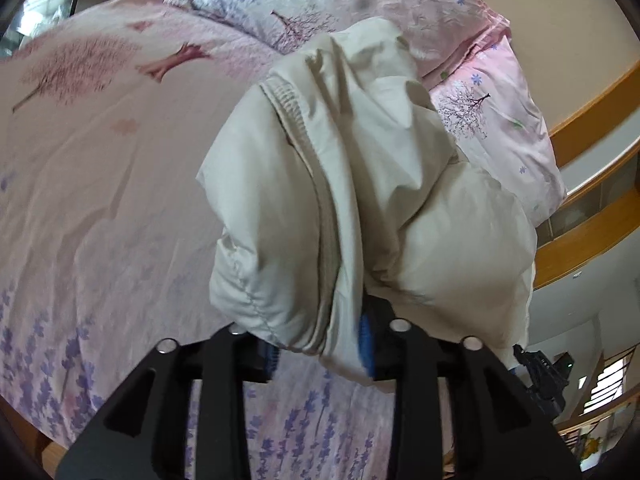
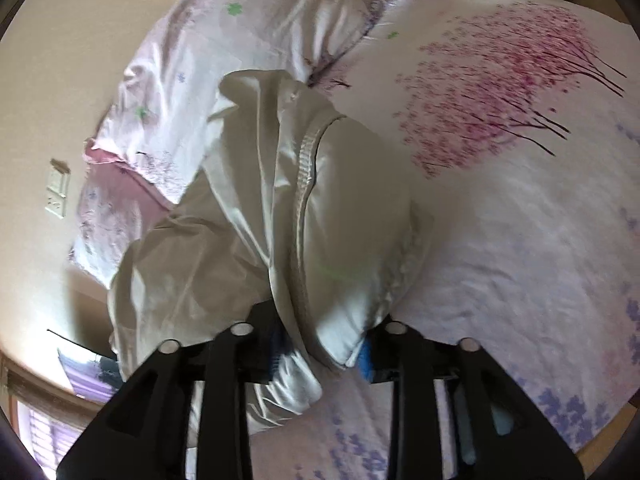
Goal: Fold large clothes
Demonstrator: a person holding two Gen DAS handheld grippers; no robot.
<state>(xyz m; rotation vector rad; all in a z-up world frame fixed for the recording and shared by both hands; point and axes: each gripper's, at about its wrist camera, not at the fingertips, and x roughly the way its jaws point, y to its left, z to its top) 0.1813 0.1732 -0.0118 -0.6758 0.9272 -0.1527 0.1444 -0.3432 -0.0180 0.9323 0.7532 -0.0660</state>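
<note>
Left wrist view, nearest first: my left gripper (image 1: 322,354) has its black fingers clamped on a thick bunch of the cream padded garment (image 1: 360,200), the blue pads (image 1: 365,346) pressing into the cloth from either side. The garment bulges up and away from the jaws as a crumpled mass held off the bed; a ribbed seam runs down its middle. At lower right, past the garment's edge, a small part of the other black gripper (image 1: 538,376) shows. Below and behind the garment lies the bedsheet (image 1: 100,200), pale pink with lavender sprigs near me and pink trees farther off. Beyond it rest two pillows (image 1: 500,120) in the same floral print, and farthest off the wooden headboard (image 1: 592,116) curves along the right edge.

Right wrist view, nearest first: my right gripper (image 2: 320,354) is likewise closed on a gathered fold of the same garment (image 2: 280,220), with cloth filling the gap between the blue pads (image 2: 366,354) and a loose flap hanging below the fingers. The bundle rises ahead of the jaws, lifted above the sheet (image 2: 520,220). Farther on, a pillow (image 2: 240,40) lies against the sheet's far end; to the left stands a beige wall with a switch plate (image 2: 56,192), and a window (image 2: 44,436) shows at lower left.
</note>
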